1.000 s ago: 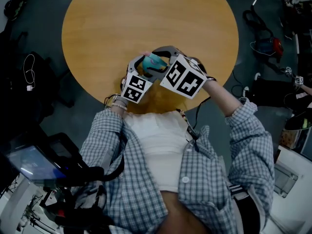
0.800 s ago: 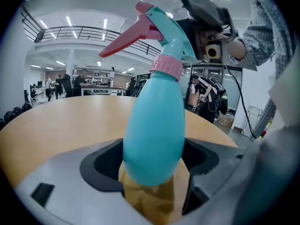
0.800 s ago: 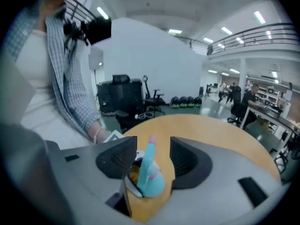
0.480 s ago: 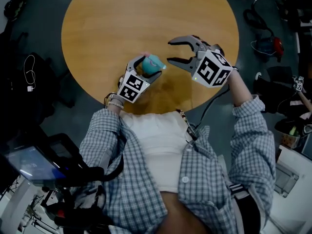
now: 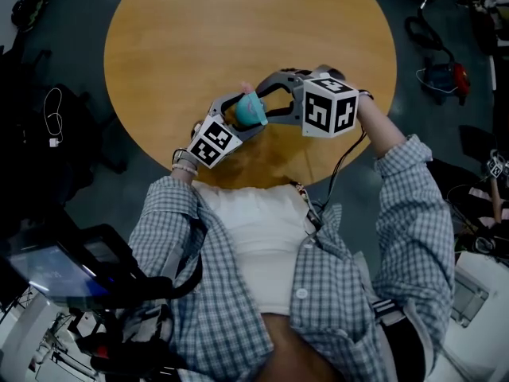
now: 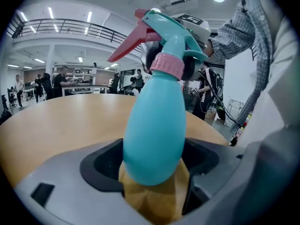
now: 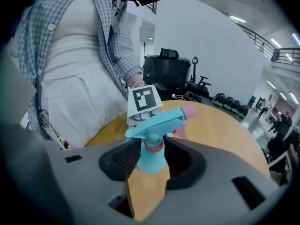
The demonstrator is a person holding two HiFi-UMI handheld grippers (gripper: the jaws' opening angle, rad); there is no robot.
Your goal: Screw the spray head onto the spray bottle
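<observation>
A teal spray bottle stands tilted over the round wooden table. My left gripper is shut on the bottle's body. The teal spray head, with its pink collar and red trigger, sits on the bottle's neck. My right gripper reaches in from the right. Its jaws have just been closing and now stand on either side of the collar below the spray head. A gap shows at each pad, so they do not press on it.
A person's torso in a white top and checked shirt fills the near side. Dark floor with cables, bags and gear rings the table. Black equipment sits at the lower left. Office chairs stand behind the table.
The right gripper left the bottle, swung out to the right with jaws wide, rolled, and came back around the bottle's top with narrower jaws. The left gripper kept hold of the bottle in place.
</observation>
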